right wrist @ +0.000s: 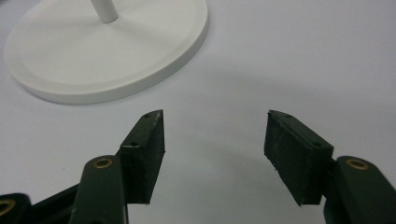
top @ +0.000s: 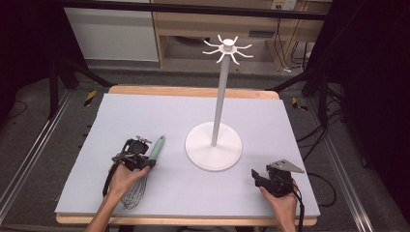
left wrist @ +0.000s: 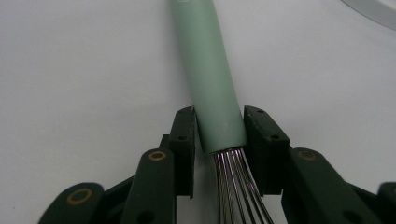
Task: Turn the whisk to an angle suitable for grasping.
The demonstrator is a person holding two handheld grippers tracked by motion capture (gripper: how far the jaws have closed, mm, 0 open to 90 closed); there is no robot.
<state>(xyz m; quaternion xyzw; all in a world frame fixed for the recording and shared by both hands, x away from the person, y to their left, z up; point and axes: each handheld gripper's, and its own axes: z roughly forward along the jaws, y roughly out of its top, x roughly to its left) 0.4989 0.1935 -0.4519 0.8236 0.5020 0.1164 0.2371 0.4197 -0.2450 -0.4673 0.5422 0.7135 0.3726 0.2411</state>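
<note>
Left gripper view shows the left tool (left wrist: 219, 133) clamped on the whisk (left wrist: 208, 70) lying on the bench (top: 145, 111), at the handle's wire end: likely light, smooth, stiff there, wires springy; right tool (right wrist: 215, 140) gapes empty

Obstacles: stand (top: 213, 145), centre mat (top: 145, 116), tall pole w/ hooks up top; whisk (top: 145, 169) front-left, near base. Free: back-left, right edge, front strip btwn whisk & right gripper (top: 255, 177).
</note>
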